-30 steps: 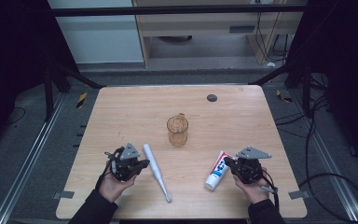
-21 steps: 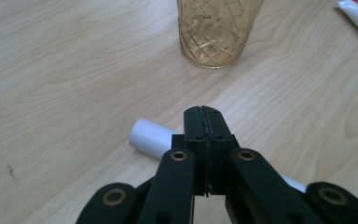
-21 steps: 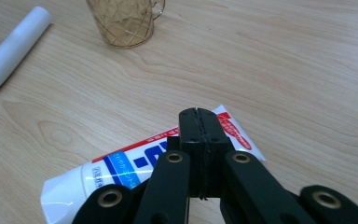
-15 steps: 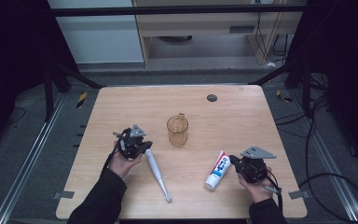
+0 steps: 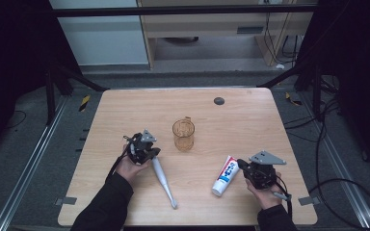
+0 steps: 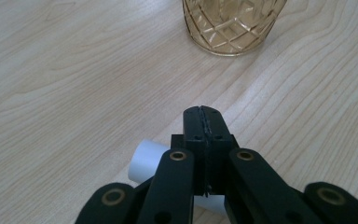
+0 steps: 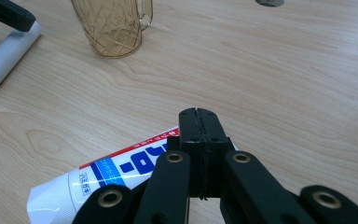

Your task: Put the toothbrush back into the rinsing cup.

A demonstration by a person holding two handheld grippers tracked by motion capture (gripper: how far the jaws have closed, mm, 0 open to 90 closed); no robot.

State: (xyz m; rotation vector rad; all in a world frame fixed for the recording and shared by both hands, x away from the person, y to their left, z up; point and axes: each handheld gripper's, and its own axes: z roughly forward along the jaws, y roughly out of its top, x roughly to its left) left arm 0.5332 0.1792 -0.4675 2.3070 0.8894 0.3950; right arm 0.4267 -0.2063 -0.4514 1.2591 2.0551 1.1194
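An amber glass mug [image 5: 183, 134] stands upright mid-table, also seen in the left gripper view [image 6: 230, 25] and the right gripper view [image 7: 112, 25]. A white toothbrush handle [image 5: 163, 180] lies in front of it. My left gripper [image 5: 154, 153] is shut and empty, its tips [image 6: 203, 112] just over the handle's thick end [image 6: 147, 158]. A toothpaste tube [image 5: 225, 175] lies to the right. My right gripper [image 5: 241, 165] is also shut and empty, with its tips [image 7: 199, 114] above the tube [image 7: 121, 175]. Whether either gripper touches its object I cannot tell.
A small dark round spot [image 5: 218, 100] marks the far part of the wooden table [image 5: 125, 110]. Dark floor, metal rails and cables surround the table. In the right gripper view the white handle [image 7: 2, 58] and a jaw of the left gripper [image 7: 7, 14] show at top left.
My left hand has moved away from the person and slightly right, from beside the white handle to over its thick end. The right hand and all objects have stayed put.
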